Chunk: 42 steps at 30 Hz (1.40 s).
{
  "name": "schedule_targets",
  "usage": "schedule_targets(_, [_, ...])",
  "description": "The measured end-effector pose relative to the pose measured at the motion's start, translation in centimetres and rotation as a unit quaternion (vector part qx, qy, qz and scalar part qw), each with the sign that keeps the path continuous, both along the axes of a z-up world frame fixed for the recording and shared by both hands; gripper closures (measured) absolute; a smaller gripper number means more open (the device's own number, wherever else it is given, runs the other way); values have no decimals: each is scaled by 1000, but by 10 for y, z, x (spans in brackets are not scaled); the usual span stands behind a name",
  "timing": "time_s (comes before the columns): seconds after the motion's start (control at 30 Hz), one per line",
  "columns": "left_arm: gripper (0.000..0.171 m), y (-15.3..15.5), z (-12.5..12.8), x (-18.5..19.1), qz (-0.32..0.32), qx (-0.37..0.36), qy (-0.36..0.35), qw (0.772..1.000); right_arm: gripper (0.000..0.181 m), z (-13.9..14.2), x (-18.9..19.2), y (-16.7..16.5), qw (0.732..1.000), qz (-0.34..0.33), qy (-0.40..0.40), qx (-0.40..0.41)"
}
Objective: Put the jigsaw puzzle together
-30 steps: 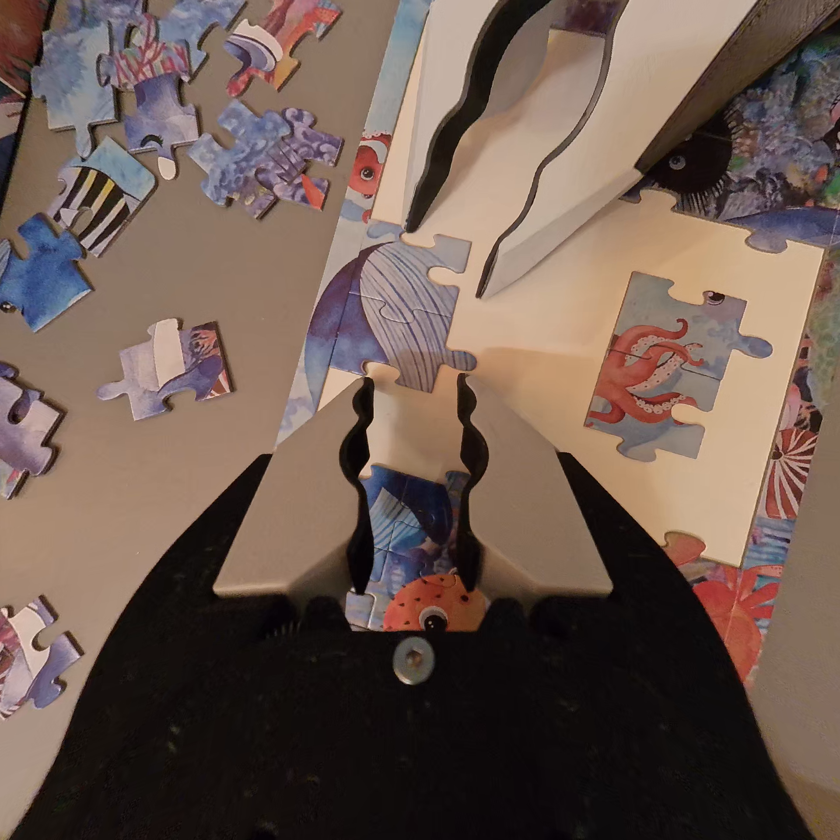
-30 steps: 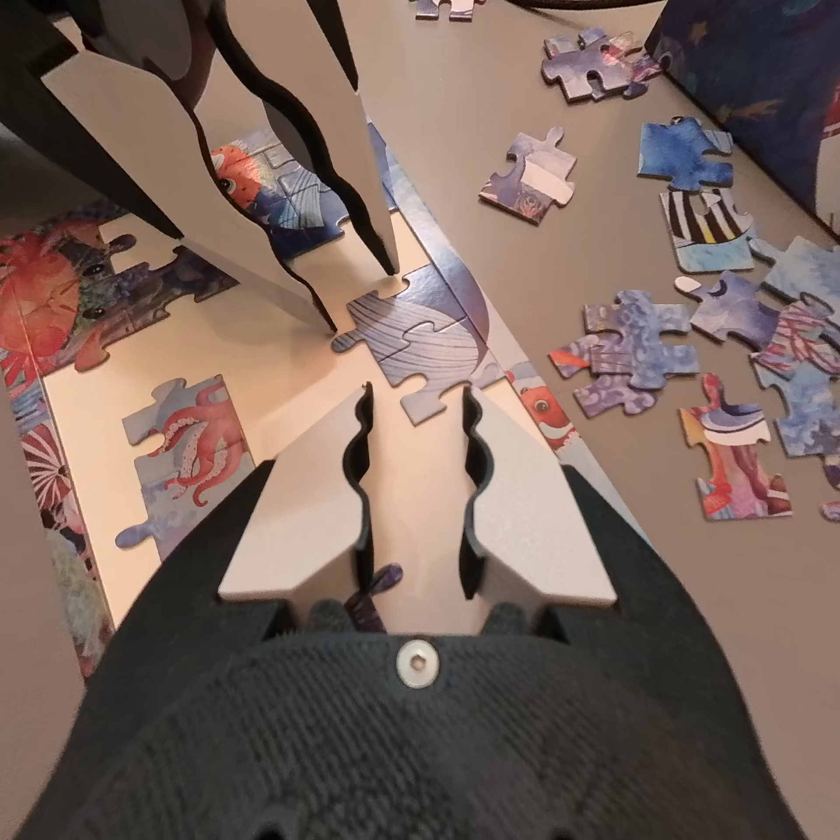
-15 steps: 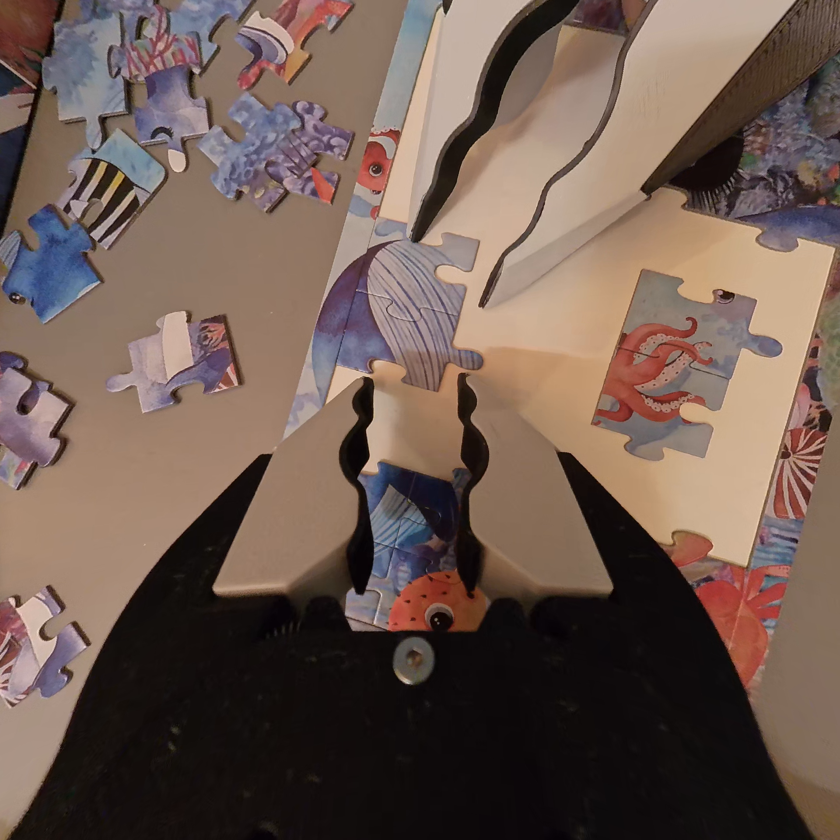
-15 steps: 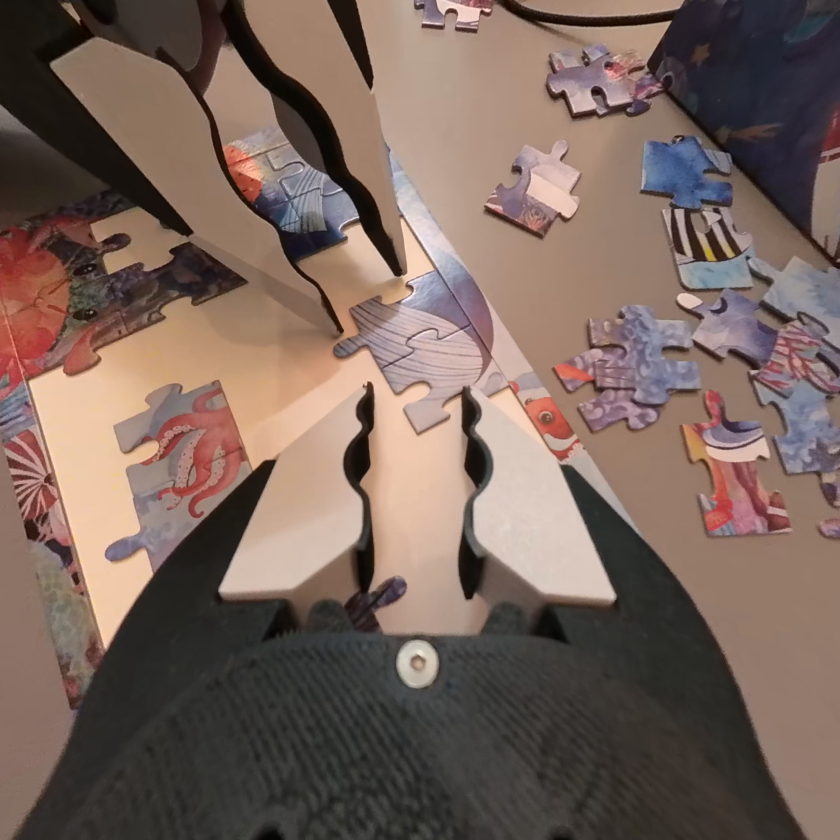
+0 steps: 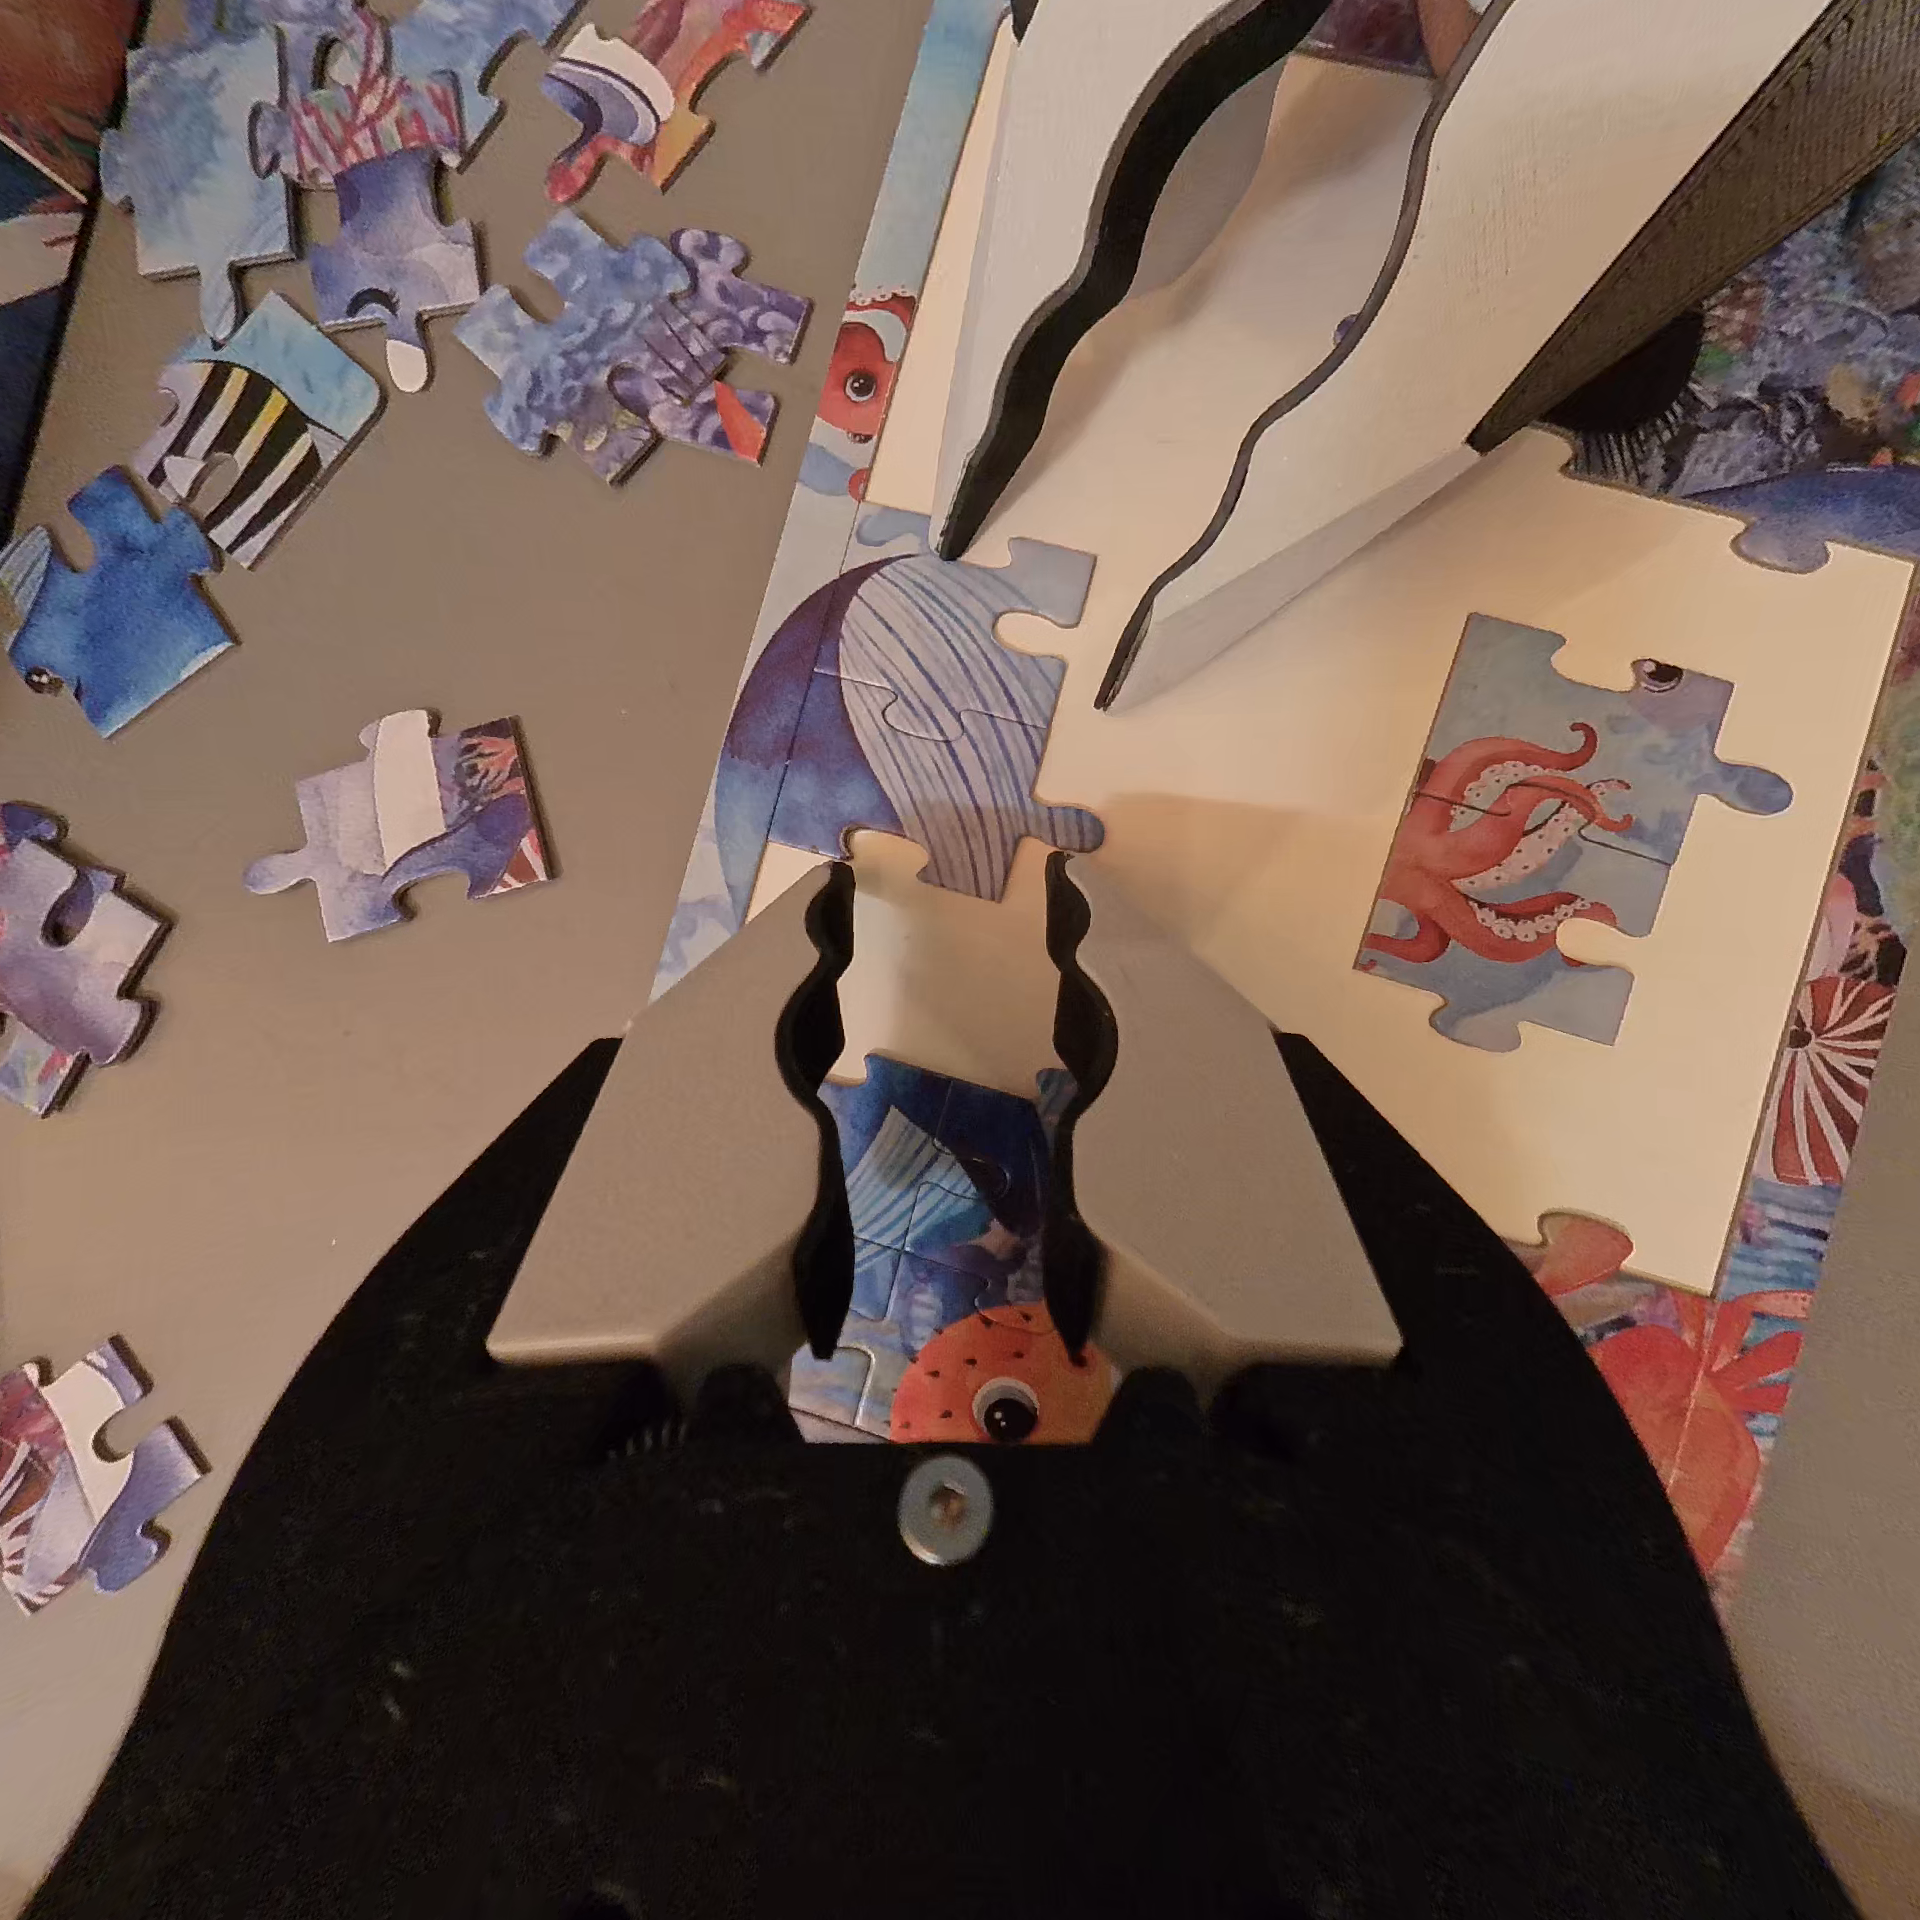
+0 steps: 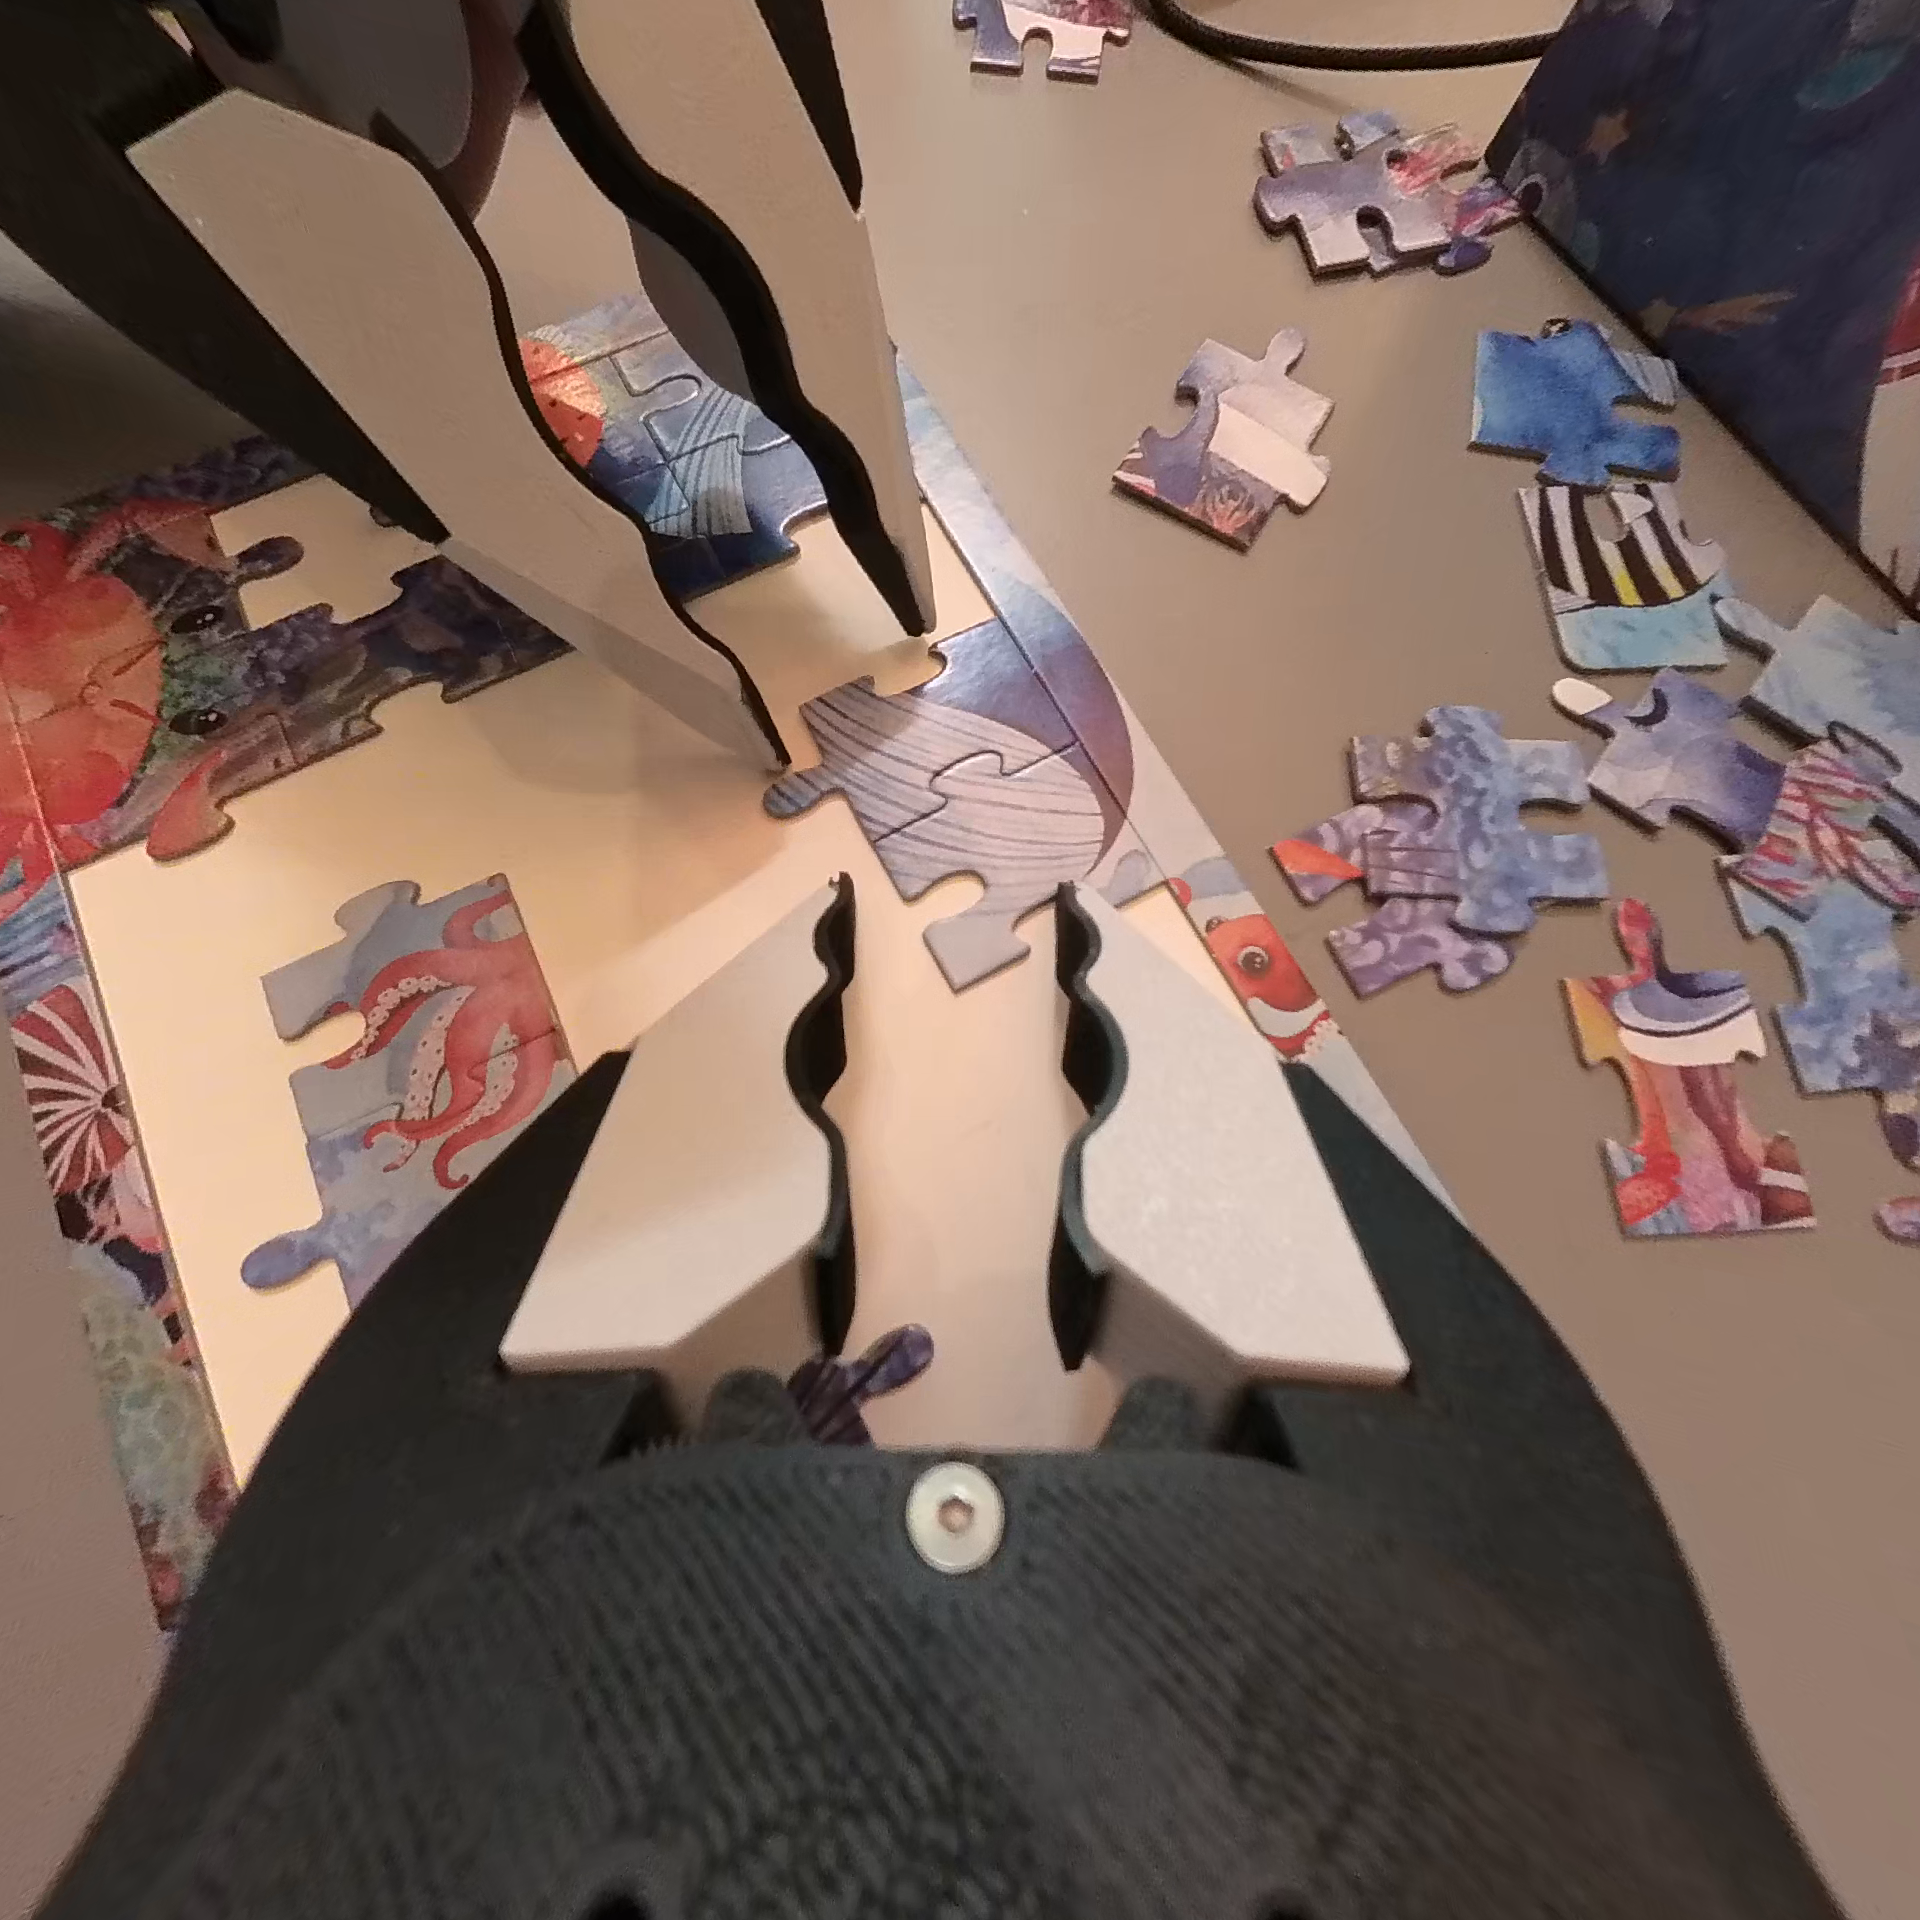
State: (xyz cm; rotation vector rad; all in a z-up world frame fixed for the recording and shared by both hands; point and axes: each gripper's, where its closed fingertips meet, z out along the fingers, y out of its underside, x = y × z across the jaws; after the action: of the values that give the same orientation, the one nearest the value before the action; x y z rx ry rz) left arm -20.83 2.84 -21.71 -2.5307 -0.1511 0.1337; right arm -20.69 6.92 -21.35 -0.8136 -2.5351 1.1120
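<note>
The puzzle tray [image 5: 1247, 935] has a cream base and a picture border. Two joined whale pieces [image 5: 914, 727] lie against its left border. My left gripper [image 5: 948, 868] is open and empty, its tips either side of the whale pieces' near tab. My right gripper [image 5: 1029, 623] is open and empty opposite it, one tip at the whale pieces' far edge and the other on the bare base. In the right wrist view, the right gripper [image 6: 951, 885] is just short of the whale pieces [image 6: 966, 769], and the left gripper [image 6: 844, 694] is at their far side.
Two joined octopus pieces [image 5: 1527, 831] lie loose on the tray base, also in the right wrist view [image 6: 436, 997]. Several loose pieces [image 5: 405, 821] [image 6: 1455, 831] are scattered on the grey table beside the tray. A dark blue box [image 6: 1766, 208] and a black cable [image 6: 1351, 42] are at the far edge. The grippers' ends are close to 5 centimetres from one another.
Both grippers have drifted only slightly and stayed open. The whale pieces have not visibly moved.
</note>
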Motion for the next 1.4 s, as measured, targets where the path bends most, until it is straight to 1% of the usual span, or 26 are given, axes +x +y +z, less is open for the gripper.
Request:
schedule_targets(0.57, [136,0,0,0,1,1,-3,1000,144,0,-1,1,1000,0,0,-1])
schedule_targets(0.6, [137,1,0,2,-2,5,-7,1000,142,0,0,1,1000,1,-1,-2])
schedule_targets(0.67, [133,2,6,9,-13,21,-30,999,138,4,2,4,1000,3,-16,-9])
schedule_targets(0.73, [133,1,20,6,-9,58,-40,998,135,19,2,11,998,-6,-24,-50])
schedule_targets(0.83, [138,-6,46,-9,23,130,-55,990,140,58,-6,28,987,-36,-8,-159])
schedule_targets(0.93, [144,-24,64,-43,86,172,-4,981,143,91,-18,57,967,-77,33,-240])
schedule_targets(1.03, [146,-40,79,-65,129,195,54,971,146,115,-21,80,949,-98,81,-289])
schedule_targets(1.07, [146,-43,83,-70,139,201,68,967,147,120,-21,86,946,-101,91,-295])
schedule_targets(1.13, [146,-48,90,-77,155,212,89,961,153,126,-20,94,943,-105,104,-297])
schedule_targets(1.2, [145,-53,93,-81,165,214,103,957,154,129,-19,102,943,-111,122,-287])
schedule_targets(1.33, [144,-61,94,-89,181,215,115,953,153,126,-25,118,948,-145,161,-232])
schedule_targets(1.4, [143,-66,97,-93,190,220,120,949,149,122,-31,130,949,-170,187,-191])
